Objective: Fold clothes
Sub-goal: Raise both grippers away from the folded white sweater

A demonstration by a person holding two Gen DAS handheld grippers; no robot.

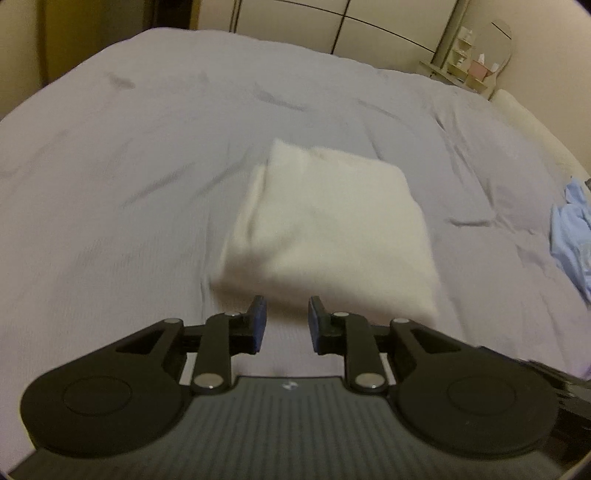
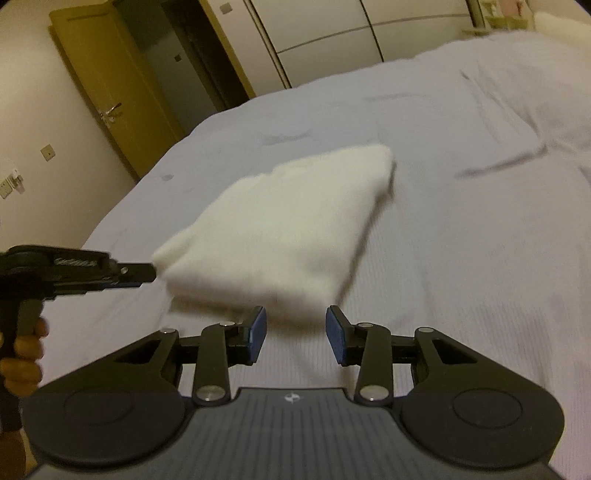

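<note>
- Folded white garment (image 1: 325, 229) lies mid-bed (image 1: 129, 166), bare sheet on every side.
- Left tool (image 1: 284, 323) gapes, empty, at its near edge.
- Right tool (image 2: 295, 334) likewise.

Lilac bedsheet (image 1: 147, 166), creased; wooden door (image 2: 99, 85) with metal handle; white wardrobe (image 2: 332, 29); wall switch (image 2: 47, 151); small shelf (image 1: 465, 55) holding blurred items.

Lilac-sheeted bed (image 2: 461, 229), cream walls (image 2: 33, 92), wooden door (image 2: 107, 92), pale wardrobe (image 2: 332, 26), perhaps a mirror (image 1: 500, 48)
</note>
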